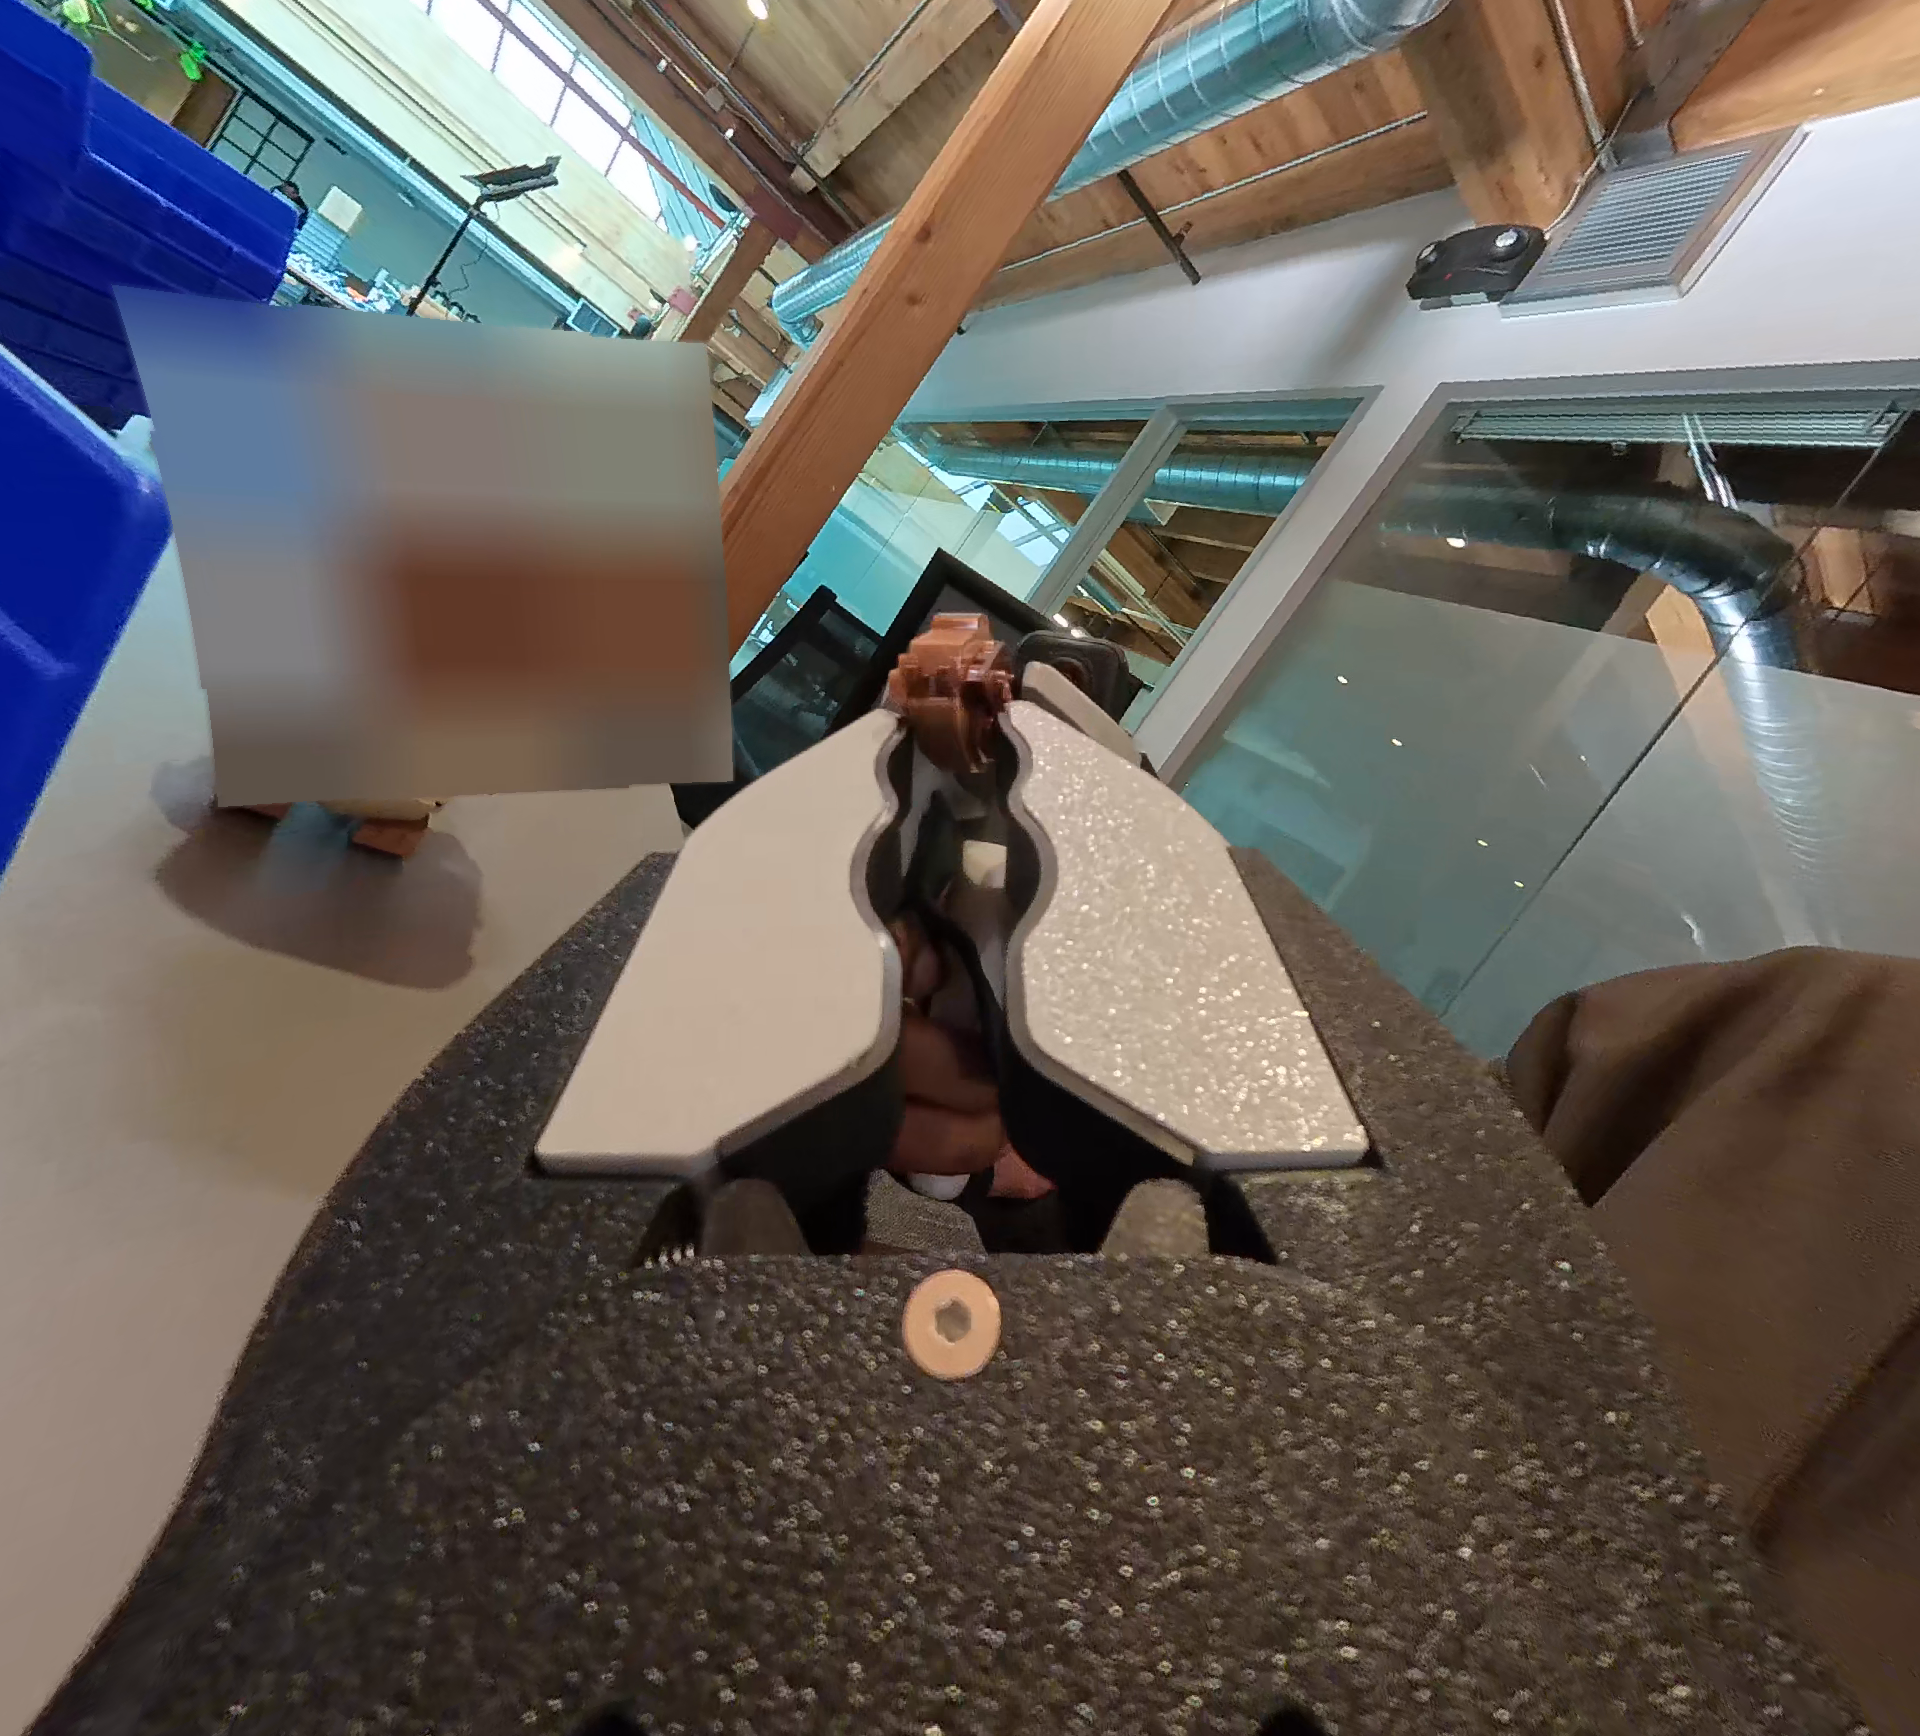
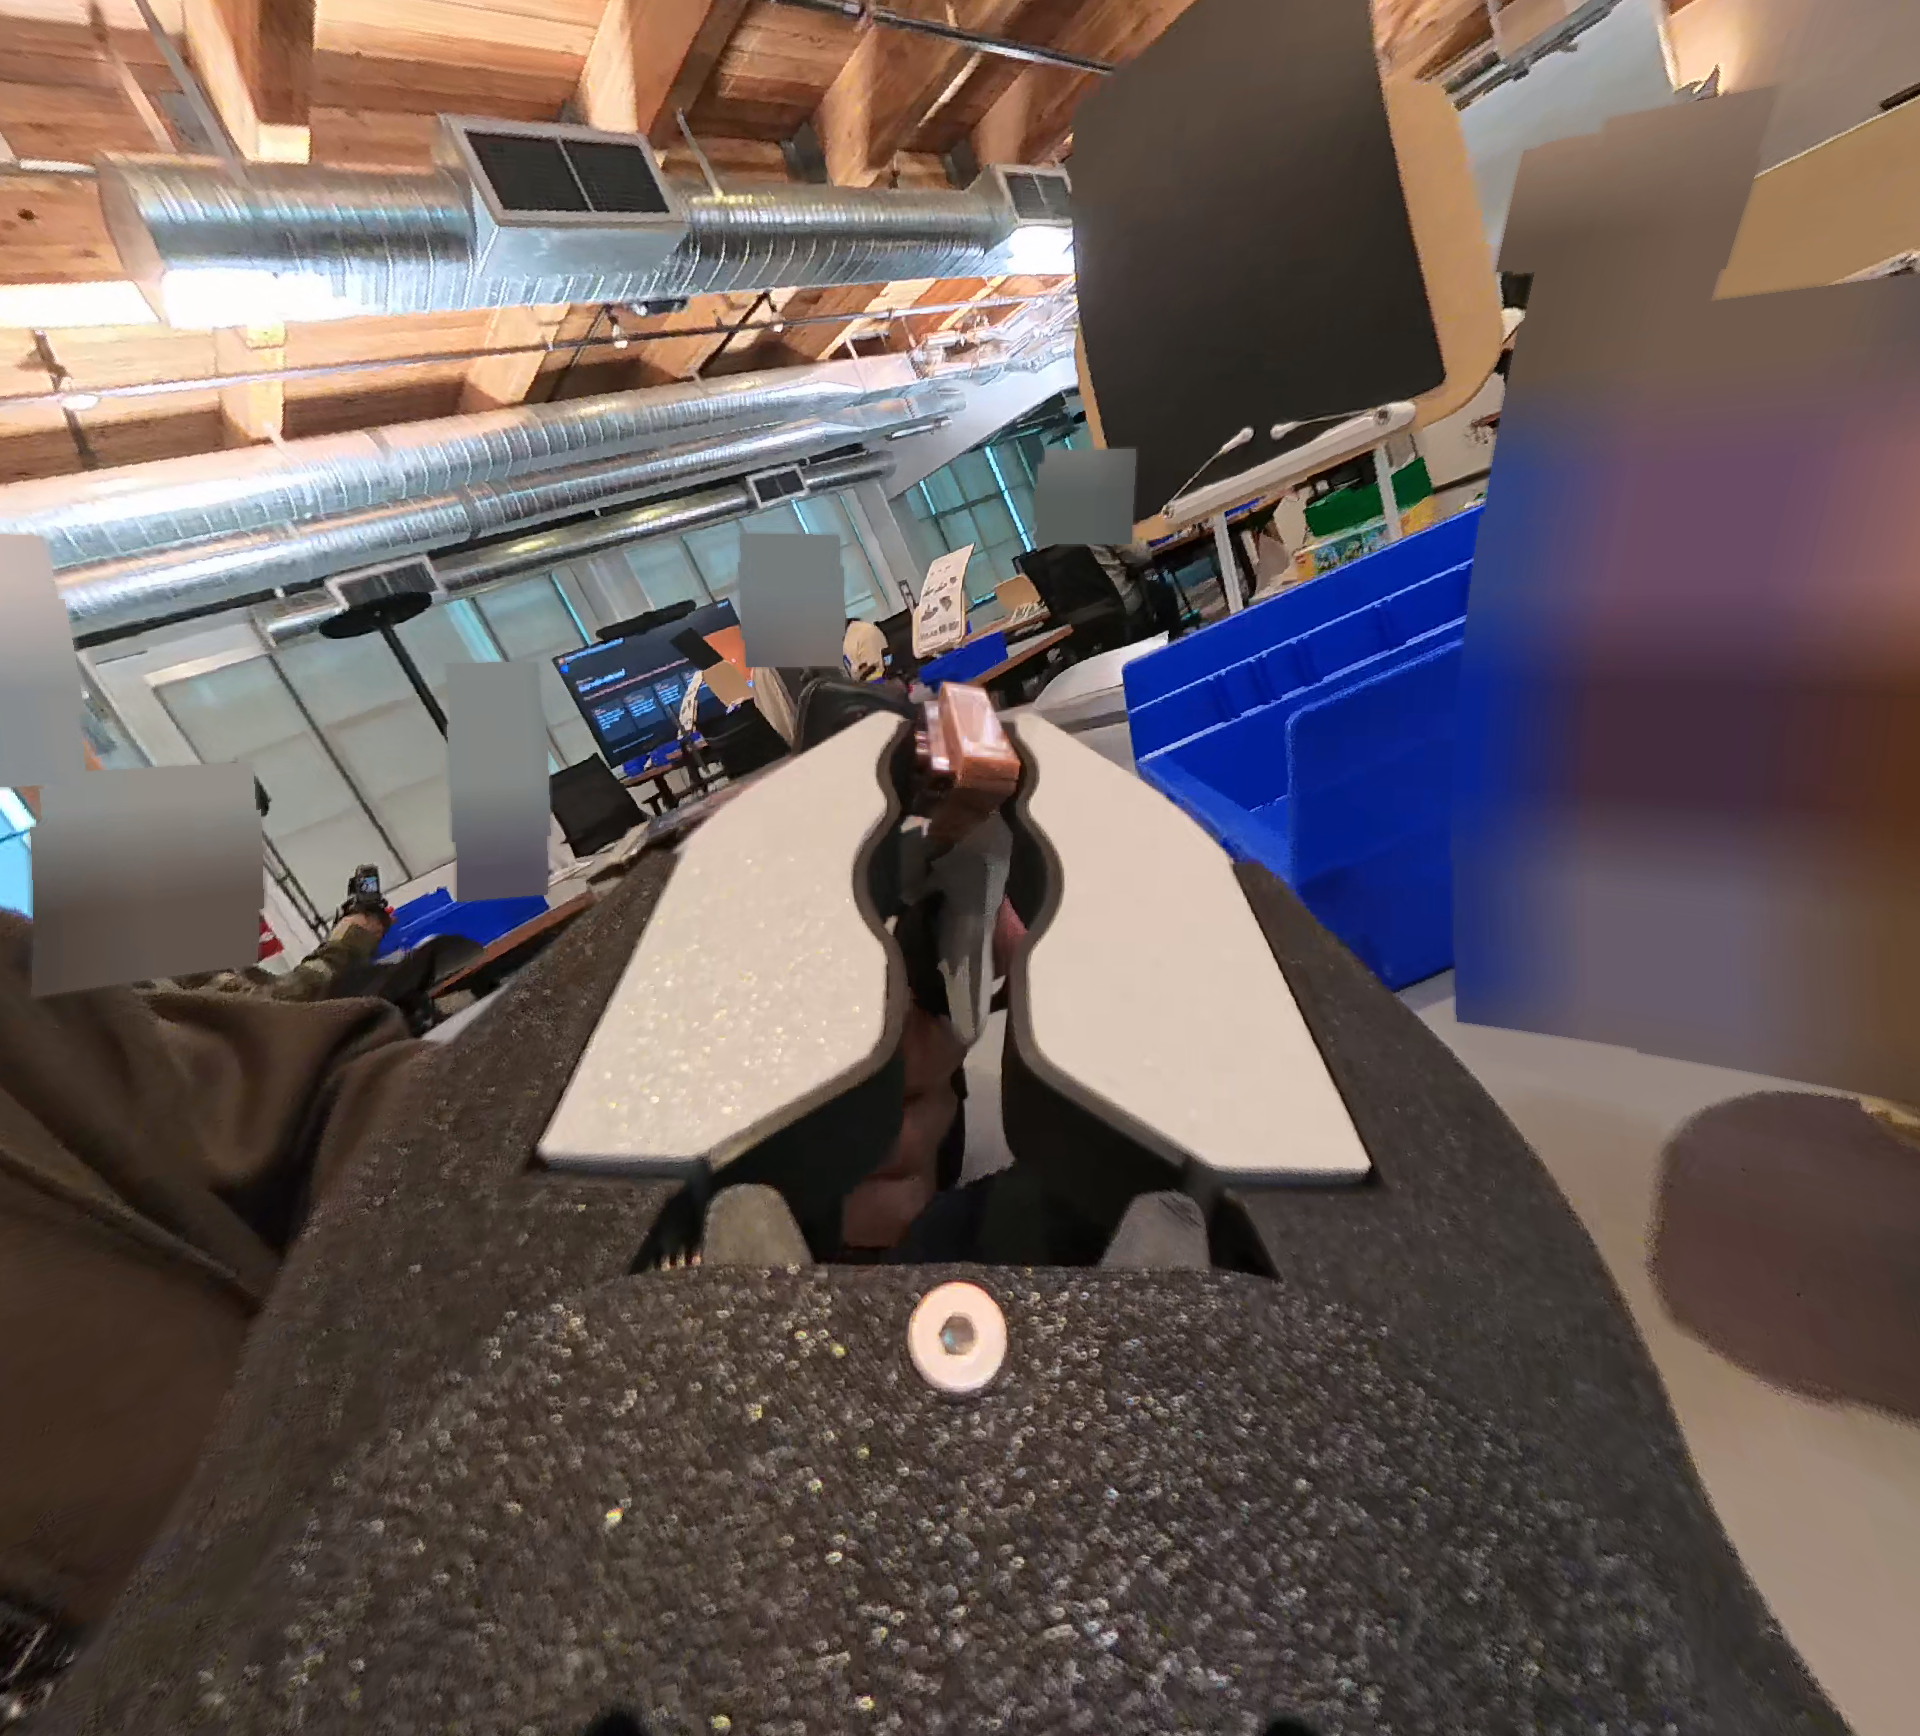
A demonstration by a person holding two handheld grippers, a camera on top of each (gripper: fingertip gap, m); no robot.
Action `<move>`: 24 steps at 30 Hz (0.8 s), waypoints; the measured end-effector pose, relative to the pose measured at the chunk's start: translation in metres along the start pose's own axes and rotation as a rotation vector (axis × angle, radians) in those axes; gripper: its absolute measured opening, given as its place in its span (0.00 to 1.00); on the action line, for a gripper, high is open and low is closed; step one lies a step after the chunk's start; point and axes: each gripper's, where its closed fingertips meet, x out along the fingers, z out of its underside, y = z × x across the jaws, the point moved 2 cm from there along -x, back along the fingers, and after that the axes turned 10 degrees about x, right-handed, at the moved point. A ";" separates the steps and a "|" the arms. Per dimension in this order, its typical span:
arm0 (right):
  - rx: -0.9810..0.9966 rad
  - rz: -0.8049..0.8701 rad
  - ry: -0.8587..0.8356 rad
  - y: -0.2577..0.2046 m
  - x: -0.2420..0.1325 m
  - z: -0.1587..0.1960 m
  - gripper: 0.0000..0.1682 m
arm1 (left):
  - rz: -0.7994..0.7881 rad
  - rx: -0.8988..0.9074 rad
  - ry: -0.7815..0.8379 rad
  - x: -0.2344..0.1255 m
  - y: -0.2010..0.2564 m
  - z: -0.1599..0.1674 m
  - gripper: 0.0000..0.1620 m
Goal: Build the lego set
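My left gripper [image 1: 954, 722] is shut on a small brown lego assembly [image 1: 951, 684], held up in the air and tilted toward the ceiling. My right gripper [image 2: 961, 741] is shut on a small brown lego piece [image 2: 966, 736], also raised off the table. The two grippers face each other: the other gripper's fingers [image 1: 1070, 699] show just behind the brown assembly in the left wrist view. A hand shows through the gap between each gripper's fingers. The exact contact between the two brown parts is hidden.
Blue plastic bins [image 1: 73, 284] stand at the left of the grey table [image 1: 125, 1115]; they also show at the right in the right wrist view [image 2: 1299, 751]. A small brown lego build [image 1: 390, 829] sits on the table. A brown sleeve [image 1: 1714, 1167] is at right. My left and right fingertips are right by each other.
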 end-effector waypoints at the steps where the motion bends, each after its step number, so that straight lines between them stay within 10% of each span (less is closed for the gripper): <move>1: -0.006 -0.003 -0.011 -0.001 0.000 0.000 0.09 | 0.006 -0.003 0.003 0.000 0.001 0.000 0.09; 24: -0.026 0.019 0.038 -0.004 0.006 0.006 0.09 | 0.055 -0.098 0.048 0.010 0.005 0.005 0.08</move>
